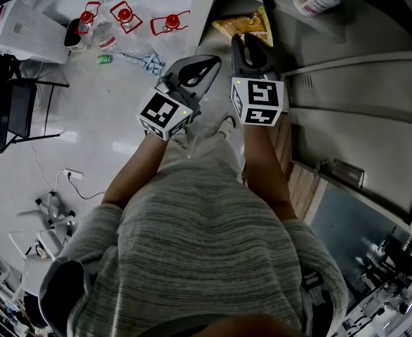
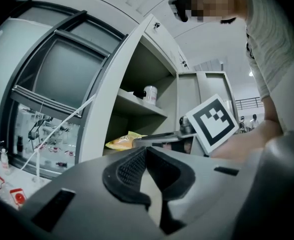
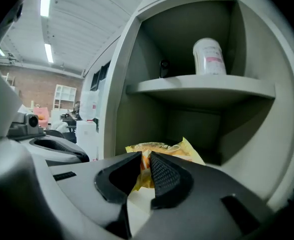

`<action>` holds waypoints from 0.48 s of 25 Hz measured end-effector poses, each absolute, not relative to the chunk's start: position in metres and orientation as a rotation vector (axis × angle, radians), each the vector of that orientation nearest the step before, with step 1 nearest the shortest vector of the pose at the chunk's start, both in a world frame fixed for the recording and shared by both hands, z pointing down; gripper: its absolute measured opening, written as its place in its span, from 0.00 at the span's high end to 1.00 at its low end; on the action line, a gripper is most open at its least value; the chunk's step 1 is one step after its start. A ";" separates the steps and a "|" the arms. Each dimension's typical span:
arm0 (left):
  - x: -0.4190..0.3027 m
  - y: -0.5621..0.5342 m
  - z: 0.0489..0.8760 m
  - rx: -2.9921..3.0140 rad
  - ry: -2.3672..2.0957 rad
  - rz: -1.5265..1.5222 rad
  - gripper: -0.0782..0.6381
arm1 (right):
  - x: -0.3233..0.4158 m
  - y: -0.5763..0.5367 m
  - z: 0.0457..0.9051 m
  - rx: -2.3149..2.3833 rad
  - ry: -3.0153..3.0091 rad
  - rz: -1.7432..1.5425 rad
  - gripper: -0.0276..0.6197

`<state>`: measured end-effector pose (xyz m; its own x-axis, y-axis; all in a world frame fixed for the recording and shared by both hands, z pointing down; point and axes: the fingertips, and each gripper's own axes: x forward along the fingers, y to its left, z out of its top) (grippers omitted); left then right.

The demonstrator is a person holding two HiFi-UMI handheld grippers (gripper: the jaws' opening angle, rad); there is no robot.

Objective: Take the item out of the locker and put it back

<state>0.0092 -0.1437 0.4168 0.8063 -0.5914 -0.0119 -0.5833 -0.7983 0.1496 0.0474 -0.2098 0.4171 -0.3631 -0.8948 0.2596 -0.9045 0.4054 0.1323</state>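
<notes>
The locker (image 3: 152, 49) stands open in front of you, its door (image 2: 117, 99) swung wide on your left. One shelf (image 3: 202, 86) splits the open part into an upper and a lower compartment. Your right gripper (image 3: 145, 156) reaches in at the front edge of the lower compartment, tipped slightly down. Its jaws are clenched on the near edge of the bag (image 3: 162, 148), with the crinkled yellow wrapper pinched between the ribbed pads. Your left gripper (image 2: 145, 150) is held level just outside the locker, to the left of the right one. Its jaws are pressed together with nothing between them, and it touches neither the locker nor the bag. The bag sits under the shelf at the front of the lower compartment, with most of it stretching back from your jaws toward the rear wall. You cannot tell from these views whether it is resting on the compartment's bottom or lifted clear. Smallest, a white jar (image 3: 208, 56) with a pinkish label stands upright on the shelf above, well apart from both grippers.
</notes>
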 end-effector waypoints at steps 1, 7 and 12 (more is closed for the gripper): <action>0.010 -0.143 0.415 2.857 -0.929 -0.090 0.88 | 0.049 -0.207 0.411 1.582 -2.382 0.038 0.86; 0.016 -0.140 0.405 2.881 -0.901 -0.112 0.88 | 0.060 -0.187 0.381 1.653 -2.407 -0.004 0.86; 0.019 -0.134 0.401 2.898 -0.881 -0.116 0.88 | 0.064 -0.172 0.365 1.693 -2.423 -0.021 0.86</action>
